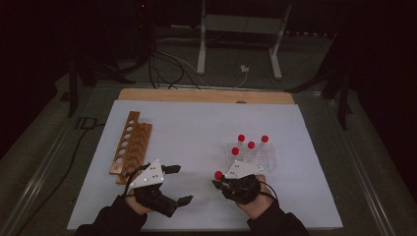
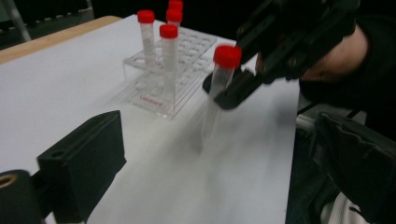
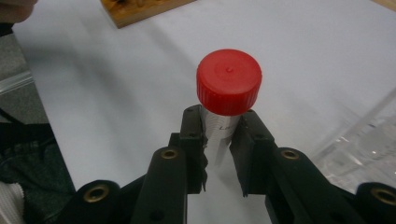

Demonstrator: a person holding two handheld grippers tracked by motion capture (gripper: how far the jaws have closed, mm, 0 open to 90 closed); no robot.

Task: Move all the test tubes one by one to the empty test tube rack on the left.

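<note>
- Judging by the white counter [image 1: 196, 128], put the job at an early stage: looked like a move of tubes from one rack to the other, with only one tube out so far.
- Found the wooden rack [image 1: 132, 146] lying at the counter's left side, every visible hole empty; nothing delivered there yet.
- Counted four red-capped tubes [image 1: 251, 145] standing upright in the clear rack [image 2: 154, 100] at the right, so most of the work seemed left to do.
- Saw the left tongs [image 1: 179, 184] gaping wide and empty, held low near the wooden rack's near end, well apart from any tube.
- Saw the right tongs [image 1: 220, 183] clamped tight on the held tube [image 2: 215, 88] just under its cap, in the air just in front of the clear rack, between the two racks.
- Read that tube's long axis as close to vertical but leaning a little against the racked ones: cap end up, clear bottom end down toward the counter and not touching it.
- Noted its red cap [image 3: 229, 81] screwed on and sitting above the pads, facing the right gripper view's camera.
</note>
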